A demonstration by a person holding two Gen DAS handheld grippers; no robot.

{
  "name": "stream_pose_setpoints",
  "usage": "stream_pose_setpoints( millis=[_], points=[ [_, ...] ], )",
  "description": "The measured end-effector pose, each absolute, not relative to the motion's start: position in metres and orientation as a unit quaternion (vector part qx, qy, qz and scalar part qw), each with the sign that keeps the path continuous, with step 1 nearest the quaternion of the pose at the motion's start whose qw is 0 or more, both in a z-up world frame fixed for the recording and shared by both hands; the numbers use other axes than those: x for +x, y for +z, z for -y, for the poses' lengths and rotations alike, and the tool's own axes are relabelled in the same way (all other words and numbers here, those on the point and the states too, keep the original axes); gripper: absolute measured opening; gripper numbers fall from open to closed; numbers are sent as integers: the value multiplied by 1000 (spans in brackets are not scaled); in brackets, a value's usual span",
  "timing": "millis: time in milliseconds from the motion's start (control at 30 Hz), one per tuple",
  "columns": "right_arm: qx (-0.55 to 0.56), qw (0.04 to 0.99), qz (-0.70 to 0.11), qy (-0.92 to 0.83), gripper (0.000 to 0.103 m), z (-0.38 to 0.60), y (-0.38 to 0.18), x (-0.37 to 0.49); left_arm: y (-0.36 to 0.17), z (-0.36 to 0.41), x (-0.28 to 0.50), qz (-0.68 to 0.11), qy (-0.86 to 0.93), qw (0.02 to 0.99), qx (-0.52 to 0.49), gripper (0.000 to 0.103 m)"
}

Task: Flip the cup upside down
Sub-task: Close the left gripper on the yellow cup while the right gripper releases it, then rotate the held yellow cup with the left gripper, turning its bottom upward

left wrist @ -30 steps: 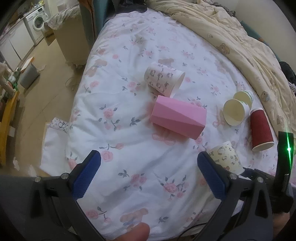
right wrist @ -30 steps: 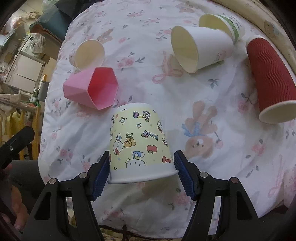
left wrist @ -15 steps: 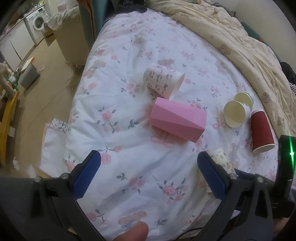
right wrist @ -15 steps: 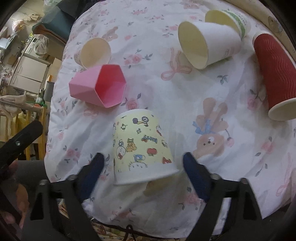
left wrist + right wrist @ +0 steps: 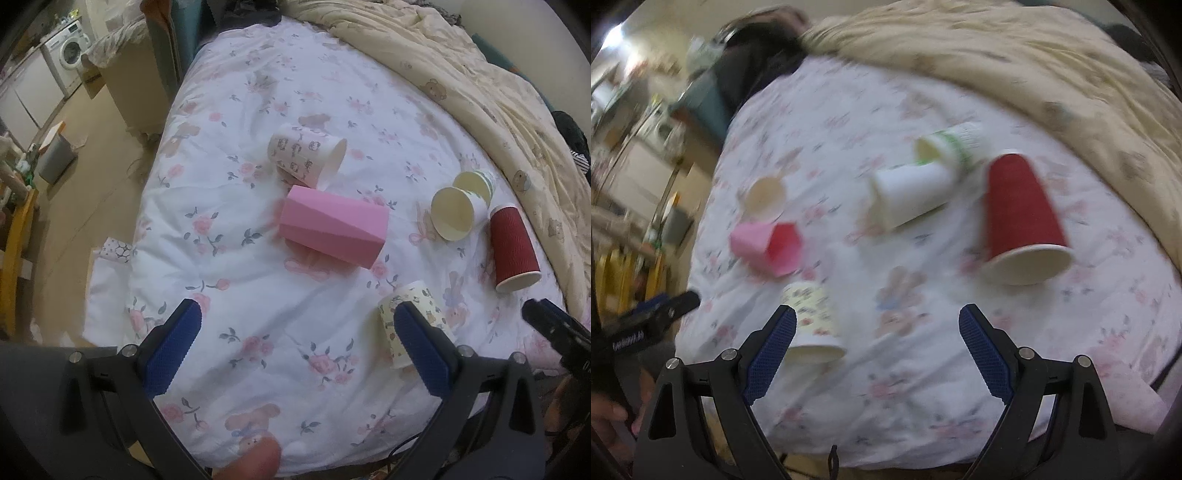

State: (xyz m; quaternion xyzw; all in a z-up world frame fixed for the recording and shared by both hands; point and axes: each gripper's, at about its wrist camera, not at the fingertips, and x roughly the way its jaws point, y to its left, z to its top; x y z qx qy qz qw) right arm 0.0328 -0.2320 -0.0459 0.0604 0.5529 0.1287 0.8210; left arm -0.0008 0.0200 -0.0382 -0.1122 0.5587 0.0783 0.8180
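Note:
A yellow cartoon-print paper cup [image 5: 812, 321] stands upside down, mouth on the floral bedsheet, near the bed's front edge. It also shows in the left wrist view [image 5: 413, 317], partly behind my left gripper's right finger. My right gripper [image 5: 877, 350] is open and empty, pulled back with the cup beside its left finger. My left gripper [image 5: 295, 347] is open and empty above the sheet. The right wrist view is motion-blurred.
A pink faceted cup [image 5: 332, 229], a patterned paper cup [image 5: 306, 157], a red ribbed cup [image 5: 513, 247], a white cup [image 5: 456, 214] and a green-striped cup [image 5: 478, 182] lie on their sides. A beige duvet [image 5: 480, 81] lies at the right. The floor drops off left.
My right gripper opened, let go of the yellow cup standing mouth-down on the sheet, and drew back to the right. My left gripper barely moved.

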Motion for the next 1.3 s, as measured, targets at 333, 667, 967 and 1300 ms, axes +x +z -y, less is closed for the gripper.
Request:
stream_pose_setpoints(
  millis=[333,667,967,1300],
  points=[
    [144,809,-564,83,92,284,-63,33,-53,19,31,-605,80,781,-134,101],
    [156,807,-564,76,92,290,-61,34,-102,62,57,-696,54,689,-192,91],
    [166,800,-569,89,92,290,-63,38,-129,68,67,-717,63,666,-194,90],
    [153,803,-569,92,92,282,-63,42,-118,67,59,-716,13,662,-219,56]
  ],
)
